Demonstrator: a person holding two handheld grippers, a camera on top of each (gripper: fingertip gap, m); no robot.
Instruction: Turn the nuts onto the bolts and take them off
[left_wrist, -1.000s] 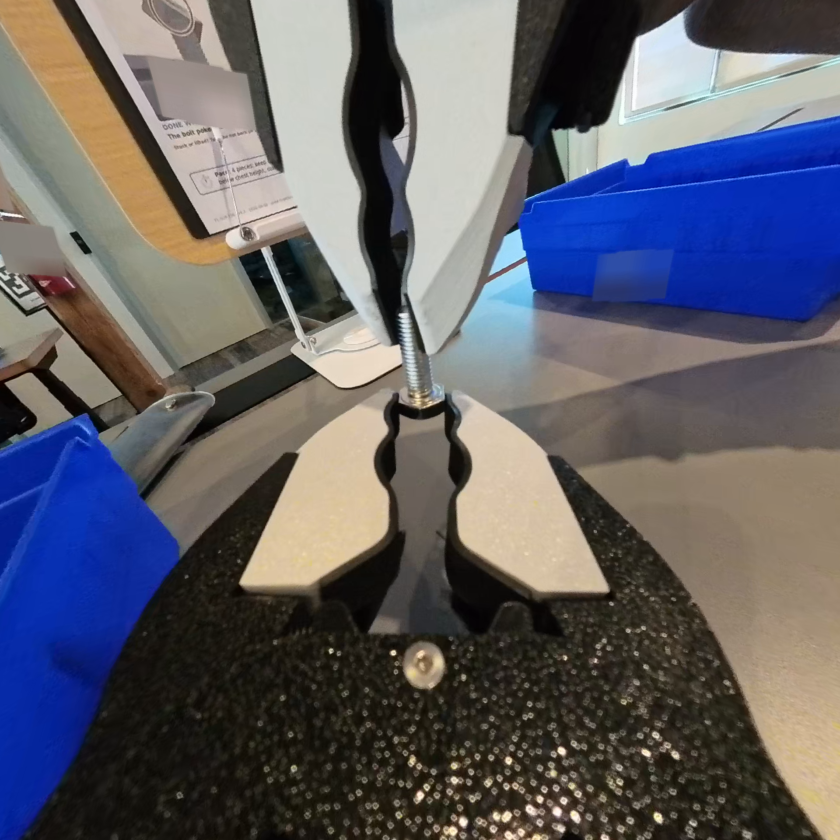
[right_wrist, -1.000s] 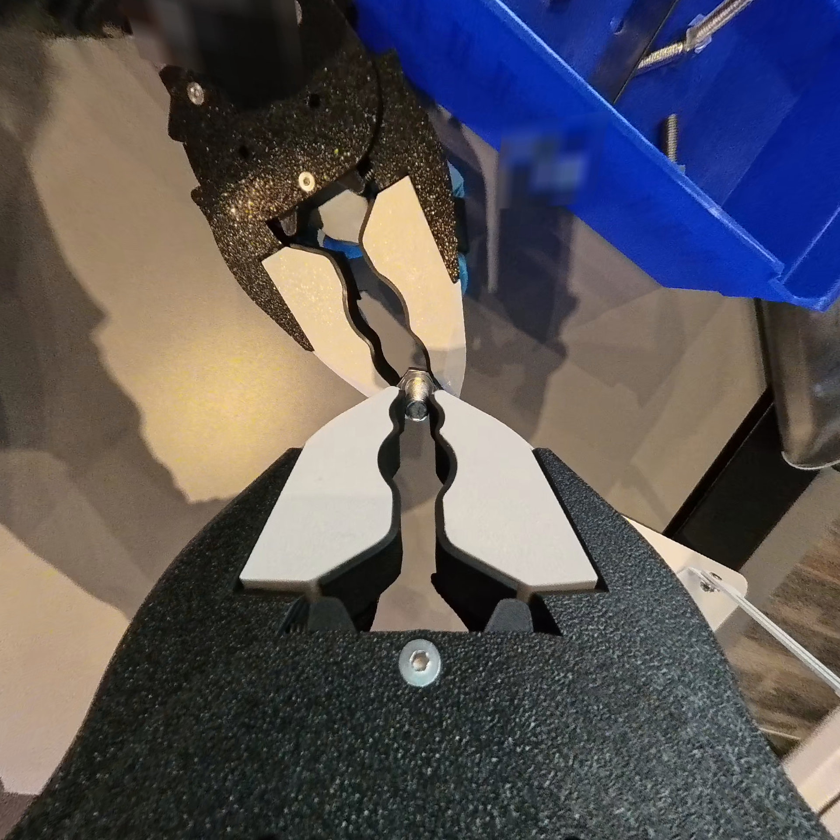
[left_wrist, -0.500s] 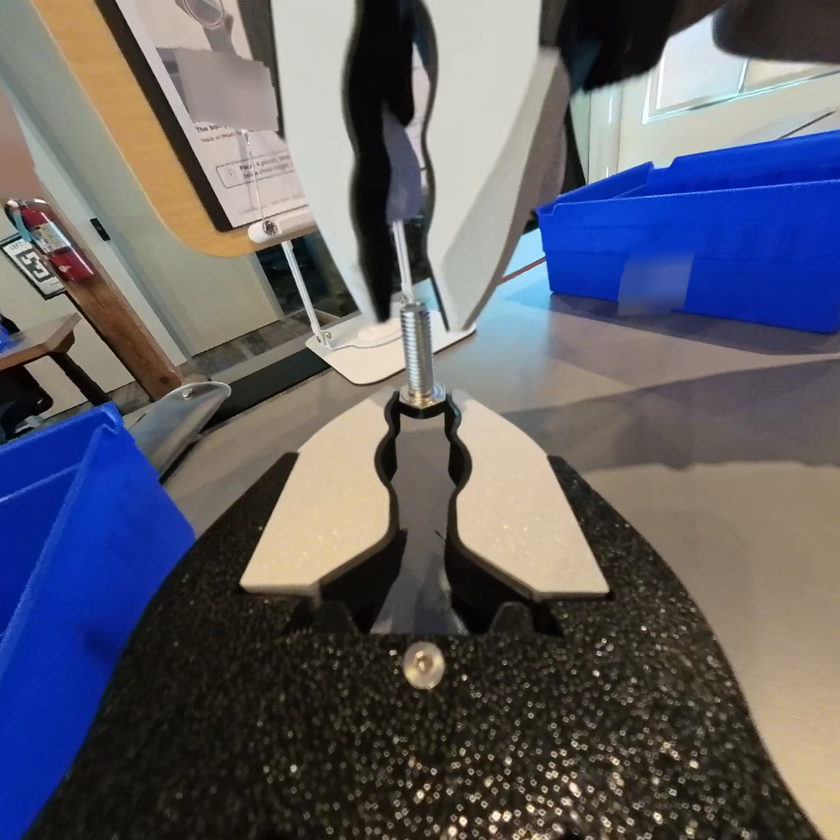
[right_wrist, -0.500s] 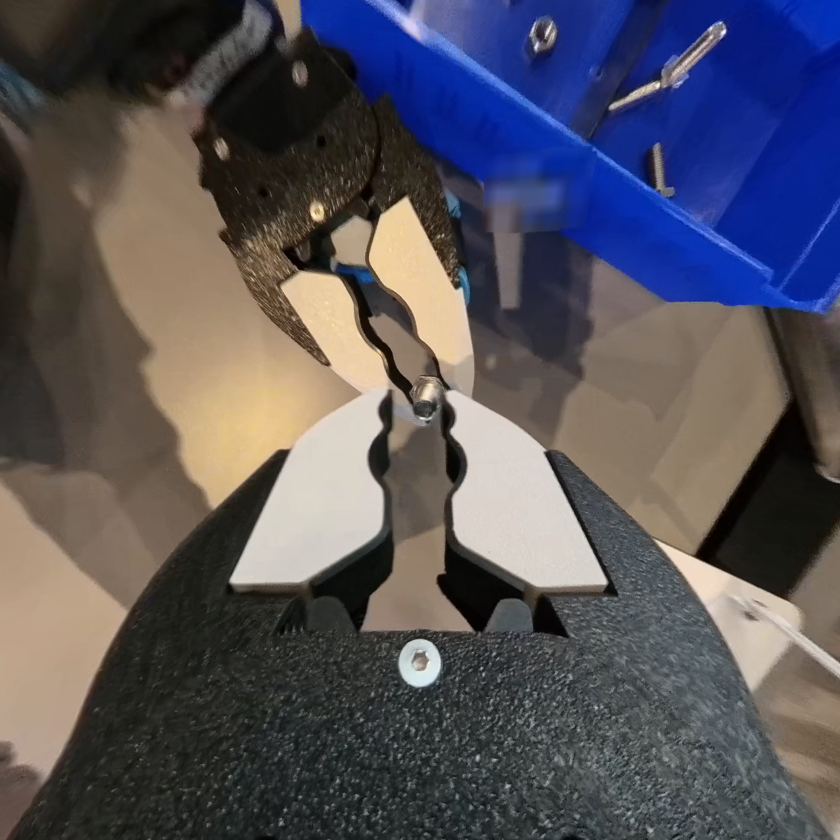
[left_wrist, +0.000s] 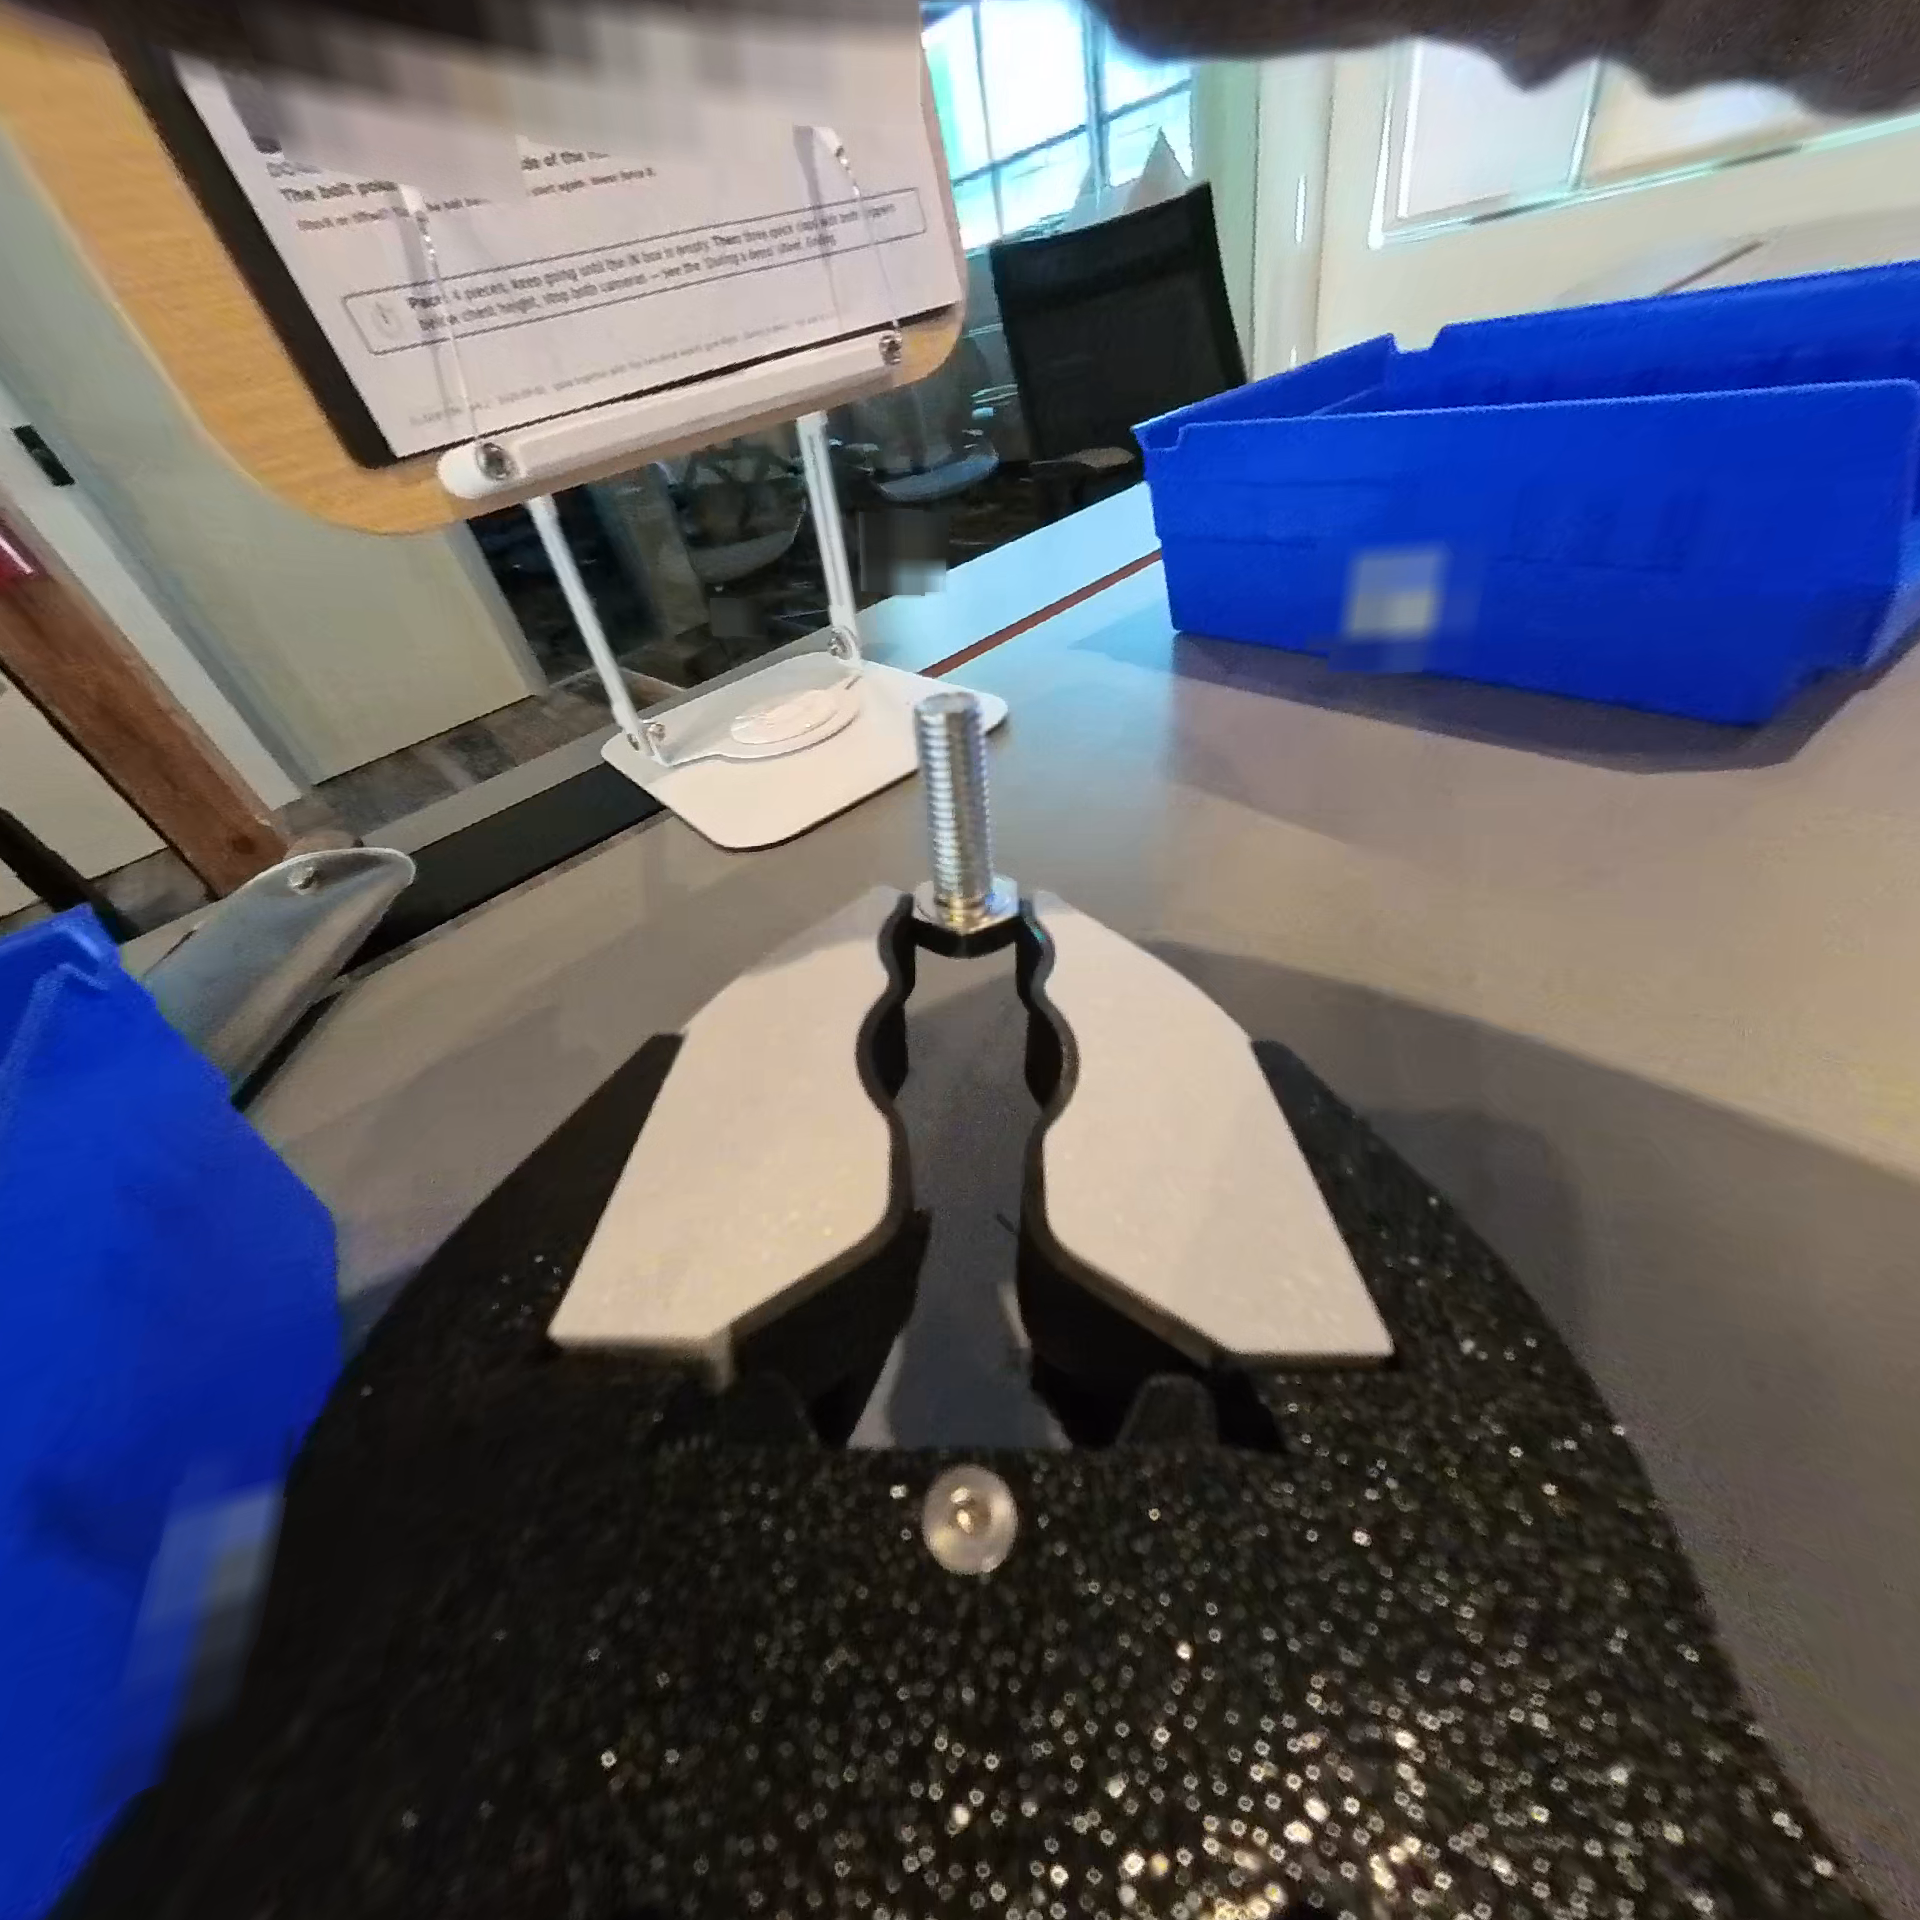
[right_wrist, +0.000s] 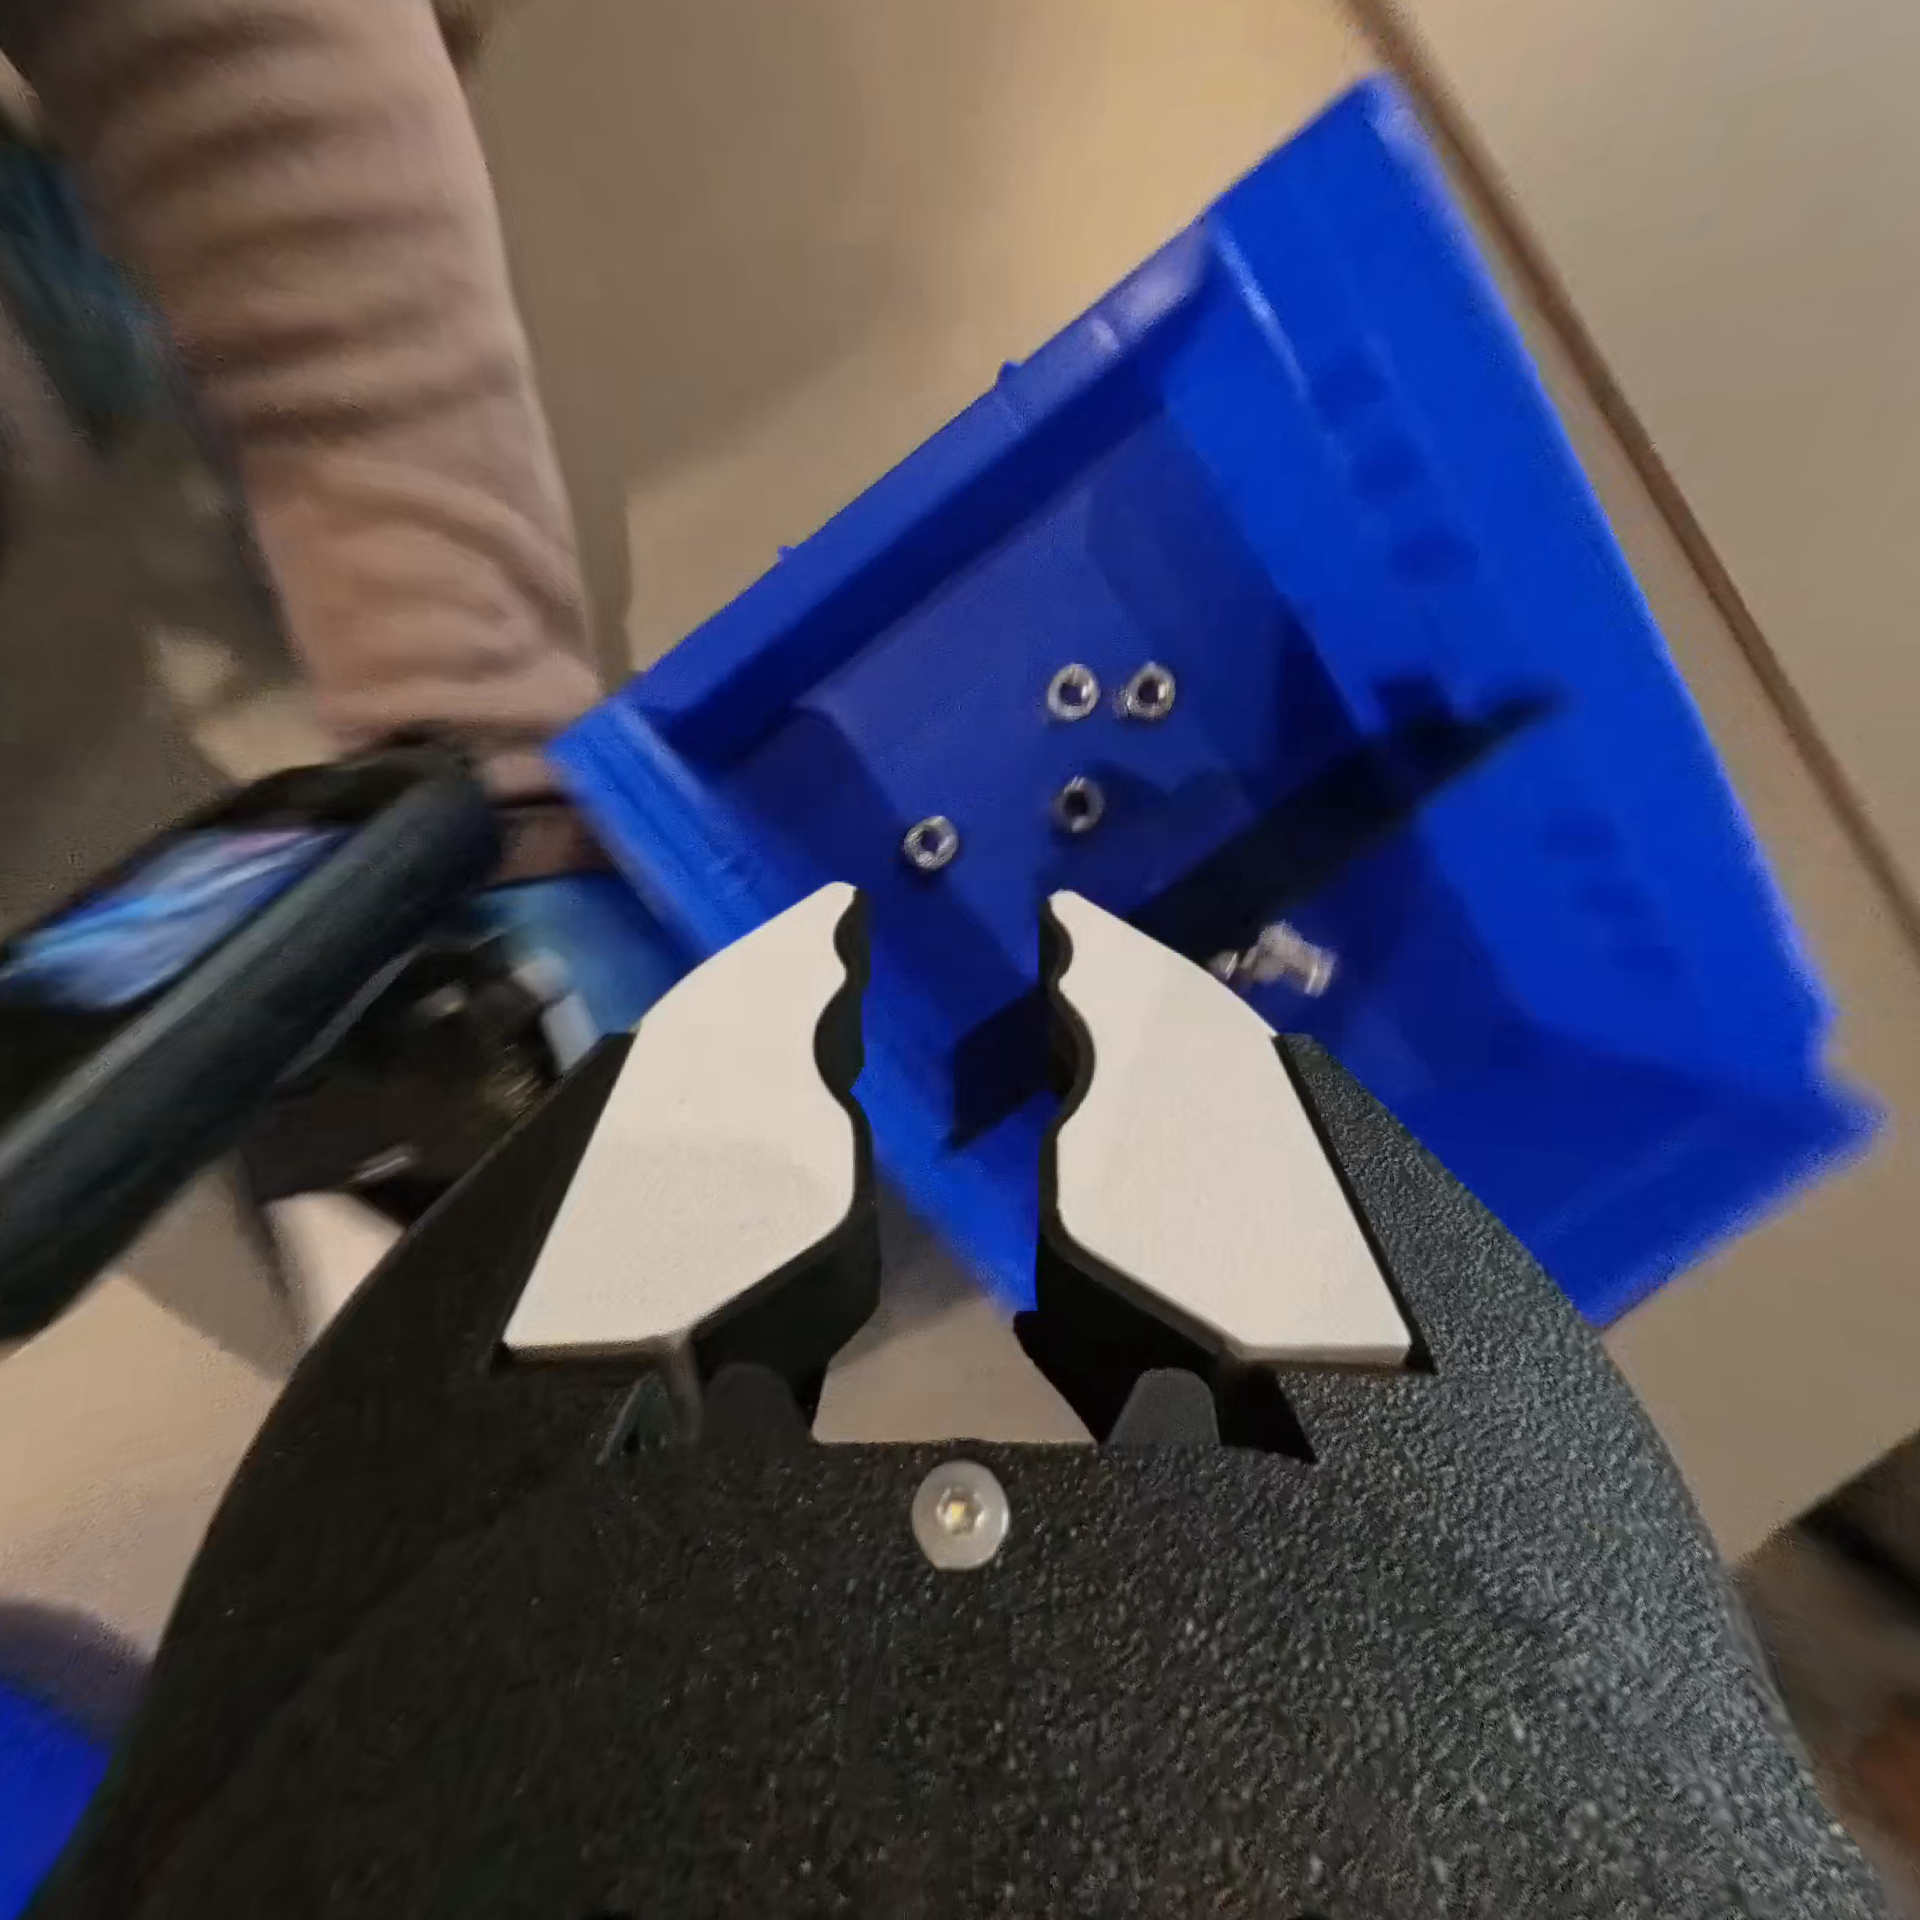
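Note:
My left gripper (left_wrist: 961, 925) is shut on the hex head of a silver bolt (left_wrist: 954, 800) and holds it upright, threads up, above the grey table (left_wrist: 1455, 935). No nut shows on the threads. My right gripper (right_wrist: 951, 909) is open and empty, hovering over a blue bin (right_wrist: 1351, 520). Several loose silver nuts (right_wrist: 1081, 805) lie on the bin's floor just beyond the fingertips. The view is blurred by motion. The left gripper's body shows as a dark blur at the left of the right wrist view (right_wrist: 208, 987).
A blue bin (left_wrist: 1558, 540) stands at the back right and another (left_wrist: 125, 1299) close at the left. A paper sheet on a white stand (left_wrist: 810, 769) is behind the bolt. A person's sleeve (right_wrist: 312, 364) is at the upper left. More metal parts (right_wrist: 1278, 956) lie in the bin's neighbouring compartment. There is about 20 cm between the tips of the two grippers.
My right gripper let go of the bolt's tip, opened and swung away to over the bin of nuts. My left gripper still holds the bolt upright.

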